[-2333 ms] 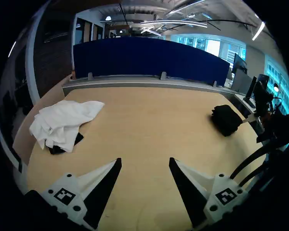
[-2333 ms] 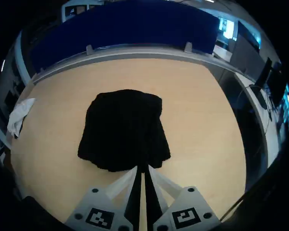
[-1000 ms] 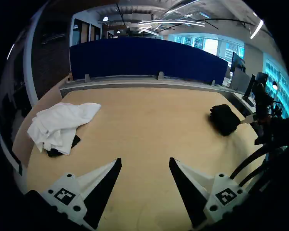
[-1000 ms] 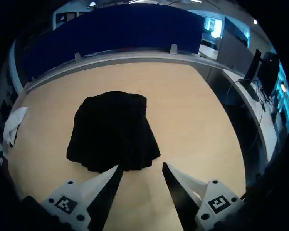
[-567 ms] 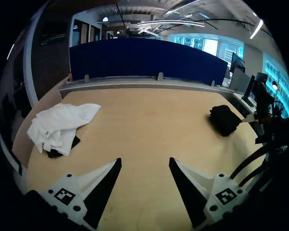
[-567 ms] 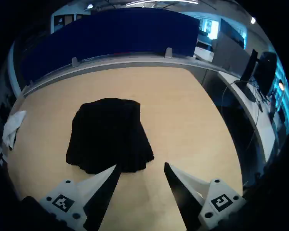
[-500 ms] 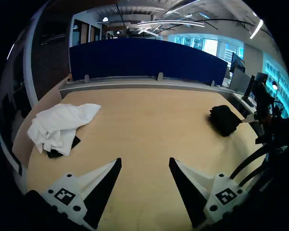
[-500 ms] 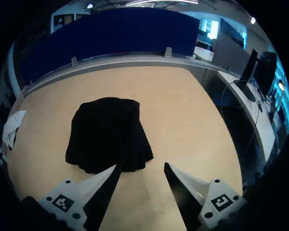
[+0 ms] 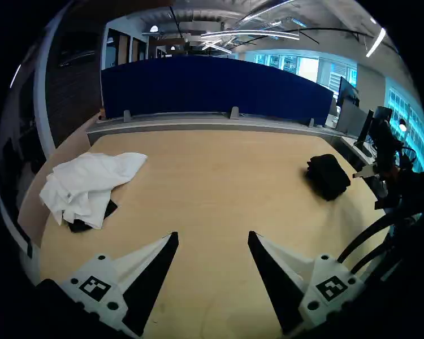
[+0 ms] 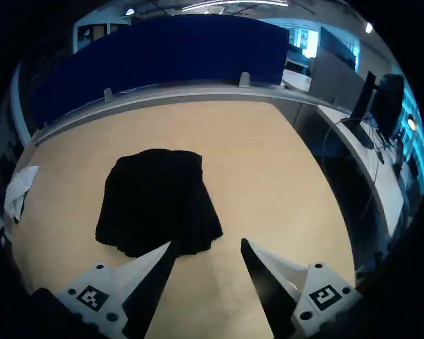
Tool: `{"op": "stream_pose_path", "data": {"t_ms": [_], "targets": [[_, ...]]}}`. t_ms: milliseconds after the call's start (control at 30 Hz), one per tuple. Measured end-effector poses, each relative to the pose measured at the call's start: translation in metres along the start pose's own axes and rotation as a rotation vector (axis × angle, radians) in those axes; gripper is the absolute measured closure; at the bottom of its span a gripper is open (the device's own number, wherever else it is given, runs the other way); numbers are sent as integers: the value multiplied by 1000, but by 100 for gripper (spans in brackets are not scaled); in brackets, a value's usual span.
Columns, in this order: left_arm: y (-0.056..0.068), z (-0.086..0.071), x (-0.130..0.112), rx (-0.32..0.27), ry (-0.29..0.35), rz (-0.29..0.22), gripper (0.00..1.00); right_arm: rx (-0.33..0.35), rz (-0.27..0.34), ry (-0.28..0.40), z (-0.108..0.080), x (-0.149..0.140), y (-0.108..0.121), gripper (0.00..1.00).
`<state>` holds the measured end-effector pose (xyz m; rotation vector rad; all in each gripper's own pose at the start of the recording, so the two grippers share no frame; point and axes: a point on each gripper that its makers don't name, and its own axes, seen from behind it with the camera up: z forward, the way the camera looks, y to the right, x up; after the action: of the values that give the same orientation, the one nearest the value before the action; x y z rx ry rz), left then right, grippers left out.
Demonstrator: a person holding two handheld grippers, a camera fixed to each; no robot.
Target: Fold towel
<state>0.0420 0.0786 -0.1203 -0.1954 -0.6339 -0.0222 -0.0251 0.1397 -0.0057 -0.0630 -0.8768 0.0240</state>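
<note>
The black towel lies in a compact folded bundle on the tabletop, just ahead of the right hand-held gripper — jaws spread, empty — so this fold looks done. The left hand-held gripper is likewise spread and empty; a crumpled white cloth looks unfolded, the dark piece beneath it mostly hidden.
</note>
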Motion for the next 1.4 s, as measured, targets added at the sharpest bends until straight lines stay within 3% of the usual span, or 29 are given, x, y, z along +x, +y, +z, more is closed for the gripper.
{"op": "stream_pose_path", "data": {"t_ms": [167,300,600,900,1400], "targets": [[0,-2,1,4,2,-2,9,39,-32,22,7,19,-21,14],[-2,-4,1,11,3,-6,9,76,-64,46,13,37,-41,0],[-9,-5,1,33,4,-14,9,144,-108,90,30,73,-79,0],[-14,-5,-2,53,-3,-21,9,164,-119,89,51,84,-89,0],[-12,1,-10,54,-26,-15,9,163,-164,31,87,66,-83,0]]}}
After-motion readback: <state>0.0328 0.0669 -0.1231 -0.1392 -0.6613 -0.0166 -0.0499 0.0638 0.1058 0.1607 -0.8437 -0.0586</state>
